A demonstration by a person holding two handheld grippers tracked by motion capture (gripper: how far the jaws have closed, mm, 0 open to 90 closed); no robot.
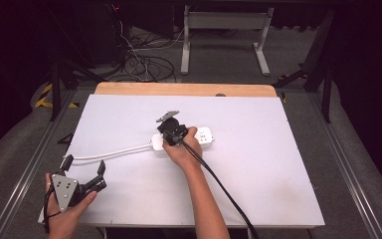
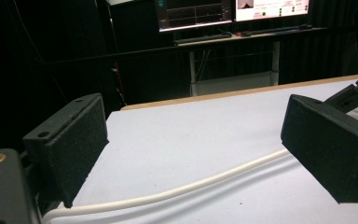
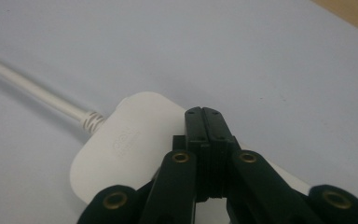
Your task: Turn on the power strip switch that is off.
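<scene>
Table (image 1: 258, 189): white sheet over a wooden top, seen from above.
Power strip (image 1: 204, 135): white, flat near the table's middle, partly under the right hand.
Cord (image 1: 114, 152): white, running from the strip's end toward the near left corner.
Right gripper (image 3: 203, 116): jaws pressed together, empty, tips over the strip's cord end.
Left gripper (image 1: 84, 168): near left corner, jaws spread wide, empty, cord lying between them.
</scene>
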